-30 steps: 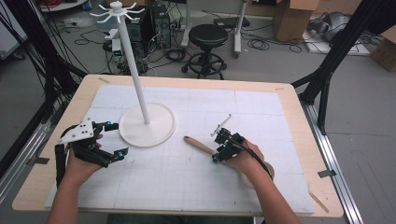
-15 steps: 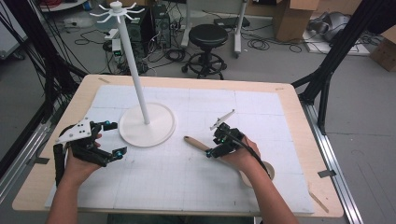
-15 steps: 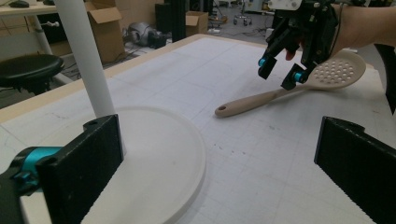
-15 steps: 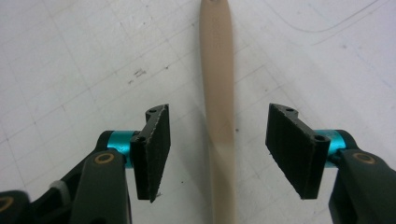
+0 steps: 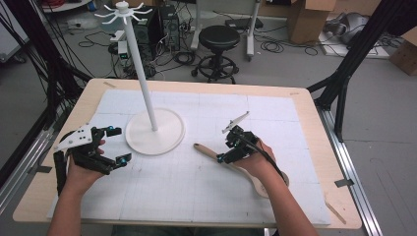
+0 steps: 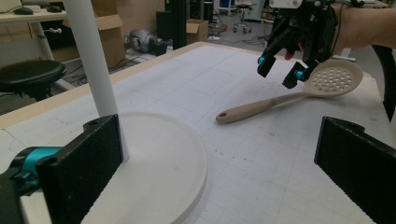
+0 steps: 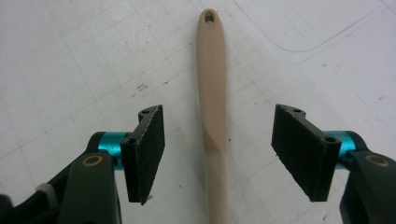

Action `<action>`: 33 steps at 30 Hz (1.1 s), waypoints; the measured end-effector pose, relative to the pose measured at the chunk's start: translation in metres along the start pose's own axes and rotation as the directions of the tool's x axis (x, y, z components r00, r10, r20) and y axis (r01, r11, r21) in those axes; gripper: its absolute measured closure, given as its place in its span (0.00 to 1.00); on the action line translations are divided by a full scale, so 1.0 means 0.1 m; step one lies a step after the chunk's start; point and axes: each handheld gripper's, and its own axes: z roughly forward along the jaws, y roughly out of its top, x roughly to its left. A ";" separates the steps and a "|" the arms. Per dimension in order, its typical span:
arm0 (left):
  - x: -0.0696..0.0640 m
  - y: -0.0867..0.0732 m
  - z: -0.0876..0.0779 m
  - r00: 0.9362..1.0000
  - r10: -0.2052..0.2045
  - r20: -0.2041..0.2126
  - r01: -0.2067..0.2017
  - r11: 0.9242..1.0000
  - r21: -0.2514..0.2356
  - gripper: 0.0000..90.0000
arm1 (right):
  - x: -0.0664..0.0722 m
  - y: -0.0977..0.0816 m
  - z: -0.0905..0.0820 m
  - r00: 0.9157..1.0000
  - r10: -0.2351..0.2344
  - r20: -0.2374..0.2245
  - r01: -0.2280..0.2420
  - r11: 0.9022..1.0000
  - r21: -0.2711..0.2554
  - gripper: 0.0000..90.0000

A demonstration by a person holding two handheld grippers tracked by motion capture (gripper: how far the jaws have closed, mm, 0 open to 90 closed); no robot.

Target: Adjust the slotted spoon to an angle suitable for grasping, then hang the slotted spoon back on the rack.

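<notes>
I hold my right gripper (image 5: 230, 147) low over the slotted spoon (image 7: 212, 116), whose handle lies flat on the bench (image 5: 314, 142) and runs straight up the gap, so closing should pinch it; these fingers (image 7: 148, 149) are spread wide, touching nothing. My left gripper (image 5: 109, 146) waits beside the stand (image 5: 155, 132), fingers (image 6: 81, 168) wide and empty.

floor: grey (image 5: 383, 123) | black stool (image 5: 219, 39) | cardboard boxes (image 5: 307, 17) | cables (image 5: 172, 54) | black frame legs (image 5: 351, 64)
</notes>
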 end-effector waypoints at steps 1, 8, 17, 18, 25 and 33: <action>-0.01 0.00 0.00 1.000 0.002 -0.001 -0.002 1.000 0.003 0.02 | 0.00 -0.01 0.00 1.000 -0.003 -0.002 0.003 1.000 0.008 0.37; 0.00 0.00 0.01 1.000 0.002 0.000 -0.002 1.000 0.001 0.02 | 0.00 -0.05 0.05 1.000 0.001 0.011 -0.001 0.999 0.041 0.36; 0.00 0.00 -0.01 1.000 0.003 -0.002 -0.003 1.000 -0.002 0.02 | -0.04 -0.11 0.25 1.000 0.026 -0.001 -0.026 0.993 0.119 0.39; 0.00 0.00 -0.01 1.000 0.000 -0.002 0.000 1.000 -0.003 0.02 | -0.04 -0.12 0.28 0.999 0.035 -0.006 -0.034 0.991 0.131 0.41; 0.00 0.00 -0.01 1.000 0.000 -0.008 0.000 1.000 -0.002 0.02 | 0.00 -0.14 0.34 0.999 -0.001 0.054 -0.008 0.985 0.172 0.79; -0.02 0.03 -0.03 1.000 0.014 -0.014 -0.014 1.000 0.006 0.02 | 0.05 -0.12 0.29 0.996 -0.044 0.073 0.032 0.987 0.155 0.84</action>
